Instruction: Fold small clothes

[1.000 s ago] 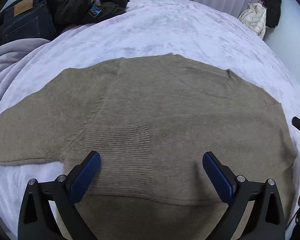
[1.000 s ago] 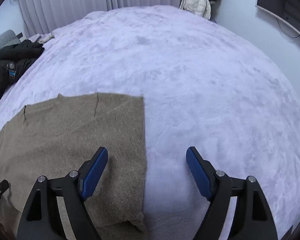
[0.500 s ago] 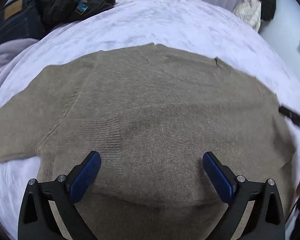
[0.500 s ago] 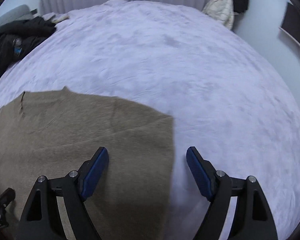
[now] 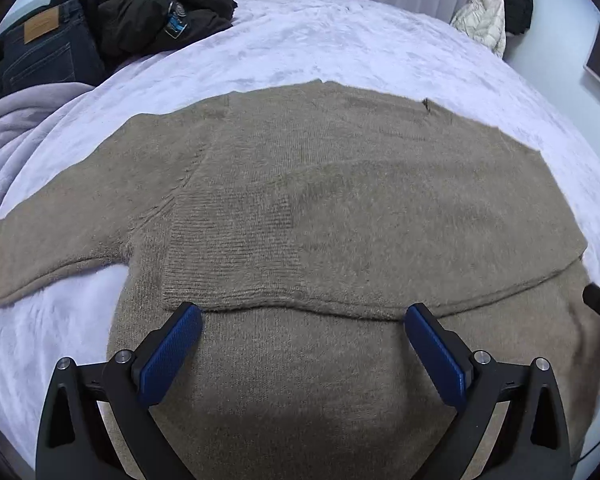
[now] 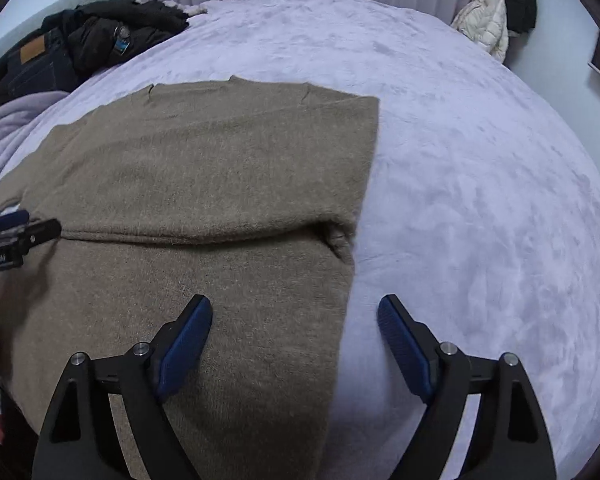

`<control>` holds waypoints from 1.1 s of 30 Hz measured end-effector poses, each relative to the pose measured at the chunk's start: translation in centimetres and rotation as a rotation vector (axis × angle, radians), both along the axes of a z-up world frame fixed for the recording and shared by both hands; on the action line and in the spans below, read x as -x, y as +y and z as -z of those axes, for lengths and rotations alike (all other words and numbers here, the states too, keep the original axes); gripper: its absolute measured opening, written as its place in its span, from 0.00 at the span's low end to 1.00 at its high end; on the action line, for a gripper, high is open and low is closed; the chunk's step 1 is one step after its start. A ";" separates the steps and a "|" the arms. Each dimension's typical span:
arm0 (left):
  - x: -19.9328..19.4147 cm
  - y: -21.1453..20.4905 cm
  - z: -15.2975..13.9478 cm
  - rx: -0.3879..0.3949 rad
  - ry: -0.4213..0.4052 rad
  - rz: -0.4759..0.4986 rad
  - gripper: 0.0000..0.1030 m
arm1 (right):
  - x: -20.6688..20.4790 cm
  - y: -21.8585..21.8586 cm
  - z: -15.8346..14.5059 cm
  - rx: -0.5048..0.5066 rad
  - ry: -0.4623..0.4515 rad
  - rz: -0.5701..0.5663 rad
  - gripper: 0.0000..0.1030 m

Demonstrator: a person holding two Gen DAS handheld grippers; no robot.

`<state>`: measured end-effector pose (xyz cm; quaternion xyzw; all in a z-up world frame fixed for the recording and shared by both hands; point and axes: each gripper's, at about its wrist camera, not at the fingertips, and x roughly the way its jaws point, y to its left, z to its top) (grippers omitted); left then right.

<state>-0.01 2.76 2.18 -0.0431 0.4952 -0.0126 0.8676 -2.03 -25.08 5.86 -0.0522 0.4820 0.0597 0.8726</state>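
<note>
A tan knit sweater (image 5: 340,200) lies spread on a lilac bed cover (image 6: 480,200), one sleeve already folded across the chest with its ribbed cuff (image 5: 232,248) resting just ahead of the left tongs (image 5: 302,354), while the other sleeve (image 5: 40,252) stretches out flat well off to their left. The left tongs hang wide and empty over the lower body of the garment; the right tongs (image 6: 294,354) hold nothing too, their jaws opening, one pad over the knit and the other over bare cover, straddling the folded side edge (image 6: 364,200). The risk from here, in my judgement, lies in the fuzzy, slack knit: a pinch that takes only the top layer at that edge would peel the finished fold open, and a grab that goes too deep could snag the plush cover and drag it along. Lifting the two sides unevenly would likely skew the hem and slide the loose cuff off the chest. A heap of dark clothes (image 5: 140,12) sits far beyond both tongs, clear of the work
</note>
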 end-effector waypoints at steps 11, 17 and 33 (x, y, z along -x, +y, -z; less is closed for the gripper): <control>0.1 2.6 0.4 -0.046 -0.001 -0.078 0.99 | -7.6 13.9 3.3 0.042 0.069 -0.189 0.85; 3.1 16.6 1.5 0.045 0.025 -0.337 0.99 | -8.3 10.1 3.6 -0.035 0.035 -0.033 0.87; 4.6 44.8 2.2 0.437 -0.148 -0.793 0.98 | -7.4 10.2 3.6 0.086 0.019 0.010 0.90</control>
